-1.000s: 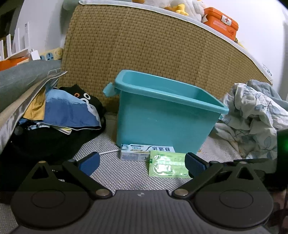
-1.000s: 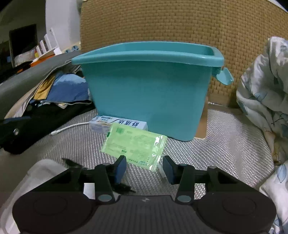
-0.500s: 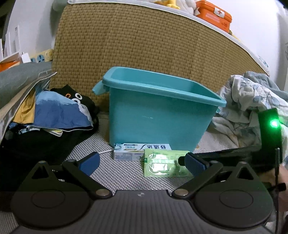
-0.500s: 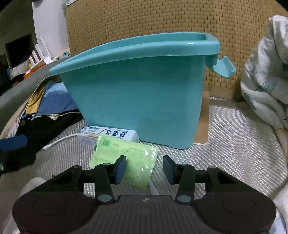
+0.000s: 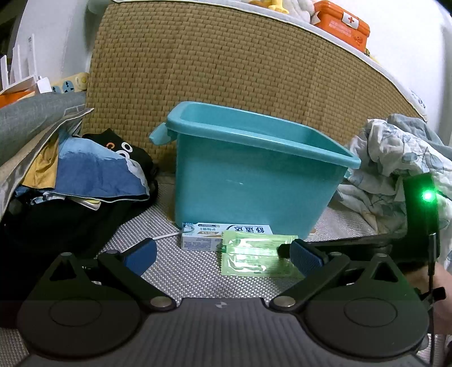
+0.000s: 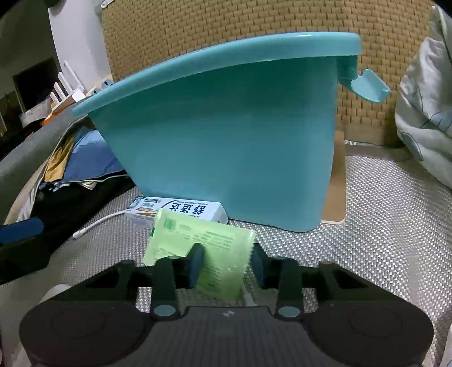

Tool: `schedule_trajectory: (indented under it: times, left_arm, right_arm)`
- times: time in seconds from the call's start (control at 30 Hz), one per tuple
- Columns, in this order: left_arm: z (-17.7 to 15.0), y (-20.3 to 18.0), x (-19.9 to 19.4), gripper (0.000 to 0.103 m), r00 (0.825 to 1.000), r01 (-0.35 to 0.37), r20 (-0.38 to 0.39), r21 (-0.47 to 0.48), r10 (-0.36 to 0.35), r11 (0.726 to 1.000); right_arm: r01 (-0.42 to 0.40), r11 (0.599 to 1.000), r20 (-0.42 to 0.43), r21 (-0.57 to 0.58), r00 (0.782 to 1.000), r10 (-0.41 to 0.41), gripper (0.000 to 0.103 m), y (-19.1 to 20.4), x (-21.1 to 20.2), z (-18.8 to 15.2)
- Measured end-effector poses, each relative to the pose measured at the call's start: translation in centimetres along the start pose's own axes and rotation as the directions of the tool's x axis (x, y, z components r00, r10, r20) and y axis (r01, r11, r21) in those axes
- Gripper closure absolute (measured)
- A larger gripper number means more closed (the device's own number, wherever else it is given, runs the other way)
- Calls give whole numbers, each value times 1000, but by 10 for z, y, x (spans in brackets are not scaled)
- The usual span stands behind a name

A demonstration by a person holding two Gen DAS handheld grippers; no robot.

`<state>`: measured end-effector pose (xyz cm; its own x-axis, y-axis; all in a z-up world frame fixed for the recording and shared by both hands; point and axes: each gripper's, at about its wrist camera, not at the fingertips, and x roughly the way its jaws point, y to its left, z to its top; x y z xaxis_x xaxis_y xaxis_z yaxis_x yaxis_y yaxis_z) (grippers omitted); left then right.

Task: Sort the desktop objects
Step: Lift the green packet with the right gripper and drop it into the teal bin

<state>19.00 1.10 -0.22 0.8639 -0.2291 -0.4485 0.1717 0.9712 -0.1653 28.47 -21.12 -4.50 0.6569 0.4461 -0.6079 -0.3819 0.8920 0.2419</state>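
Note:
A flat green packet (image 6: pixel 197 240) lies on the woven grey mat in front of a teal plastic bin (image 6: pixel 226 155), partly over a white toothpaste box (image 6: pixel 180 210). My right gripper (image 6: pixel 227 264) straddles the packet's near edge and its jaws are closing; the left pad touches the packet, while a gap shows at the right pad. In the left wrist view my left gripper (image 5: pixel 223 255) stands wide open just short of the packet (image 5: pixel 254 254) and the box (image 5: pixel 209 234), holding nothing. The right gripper's finger reaches in from the right there. The bin (image 5: pixel 248 186) looks empty from here.
A white cable (image 6: pixel 96 224) runs left of the box. A pile of dark and blue clothes (image 5: pixel 93 172) fills the left side, crumpled floral bedding (image 5: pixel 389 169) the right. A woven headboard (image 5: pixel 226 70) stands behind the bin, with an orange first-aid box (image 5: pixel 341 24) on top.
My right gripper moved forward and down over the green packet, and its jaws narrowed around it. It came into the left wrist view from the right. The left gripper stayed open.

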Motion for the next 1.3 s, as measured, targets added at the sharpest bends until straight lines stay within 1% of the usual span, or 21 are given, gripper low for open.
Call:
schedule_trajectory:
  times: [0.03, 0.07, 0.1, 0.23, 0.27, 0.3, 0.47, 0.73, 0.8, 0.97, 1.07, 1.2, 1.27, 1.3]
  left_arm:
    - [0, 0, 0, 0, 1000, -3, 1, 2, 3, 1000]
    - [0, 0, 0, 0, 1000, -5, 2, 3, 5, 1000]
    - [0, 0, 0, 0, 1000, -7, 3, 1, 7, 1000]
    - [0, 3, -1, 0, 1000, -6, 2, -16, 6, 1000]
    - [0, 3, -1, 0, 1000, -9, 3, -17, 9, 1000]
    - [0, 3, -2, 0, 1000, -11, 4, -20, 11, 1000]
    - [0, 3, -3, 0, 1000, 2, 0, -36, -2, 999]
    - [1, 2, -3, 0, 1000, 5, -5, -43, -5, 999]
    - [0, 2, -3, 0, 1000, 4, -7, -46, -4, 999]
    - [-1, 2, -3, 0, 1000, 7, -11, -53, -8, 999]
    - [-1, 2, -3, 0, 1000, 12, -12, -55, -13, 998]
    - [-1, 1, -2, 0, 1000, 16, -13, -59, -17, 998]
    - [-1, 1, -2, 0, 1000, 17, -13, -59, -18, 998]
    - [-1, 1, -2, 0, 1000, 19, -14, -60, -19, 998]
  right_arm:
    - [-2, 1000, 7, 0, 1000, 2, 78, 0, -2, 0]
    - [-1, 1000, 12, -4, 1000, 1, 81, 0, -3, 1]
    - [-2, 1000, 19, -9, 1000, 2, 89, 1, -5, 1]
    - [7, 999, 70, -51, 998, -3, 98, 10, -13, 0]
    - [8, 998, 85, -64, 996, -2, 98, 13, -16, 0]
    - [11, 997, 100, -79, 995, -3, 103, 17, -19, 0]
    - [36, 988, 183, -147, 983, -8, 103, 35, -40, -2]
    - [81, 967, 306, -242, 952, -3, 103, 66, -86, -6]
    - [94, 961, 325, -258, 946, -6, 103, 73, -94, -3]
    - [97, 955, 363, -280, 932, 12, 103, 87, -122, 3]
    - [108, 952, 400, -288, 916, 17, 103, 94, -142, 9]
    - [122, 955, 461, -270, 887, 17, 103, 98, -166, 26]
    - [138, 956, 496, -259, 868, 9, 103, 100, -173, 38]
    - [149, 953, 505, -263, 863, 4, 103, 101, -174, 43]
